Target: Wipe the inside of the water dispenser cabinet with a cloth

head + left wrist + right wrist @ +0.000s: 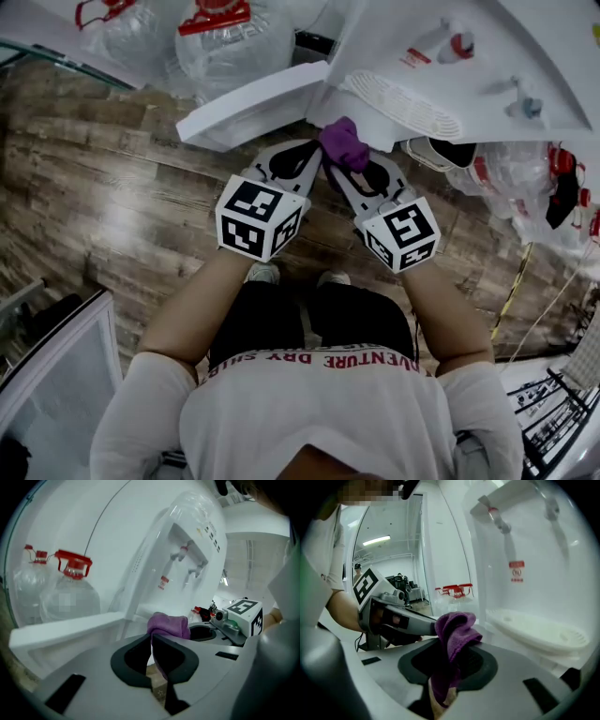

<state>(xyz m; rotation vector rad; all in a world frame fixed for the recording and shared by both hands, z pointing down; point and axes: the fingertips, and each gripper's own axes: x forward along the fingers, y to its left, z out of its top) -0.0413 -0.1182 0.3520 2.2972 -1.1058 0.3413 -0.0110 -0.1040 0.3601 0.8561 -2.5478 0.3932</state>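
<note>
A purple cloth (344,145) is bunched just below the white water dispenser (422,56), beside its open cabinet door (253,105). My left gripper (317,156) and right gripper (343,169) meet at the cloth from either side. In the left gripper view the jaws (152,637) are shut with an edge of the cloth (168,624) pinched between them. In the right gripper view the cloth (454,630) hangs down through the shut jaws (452,645), and the left gripper (393,618) touches it. The cabinet's inside is hidden.
Large clear water bottles with red caps (225,37) stand behind the door, with more (525,173) to the dispenser's right. The drip tray (403,105) juts out above the grippers. A wooden floor (103,206) lies below, and a white panel (56,375) at lower left.
</note>
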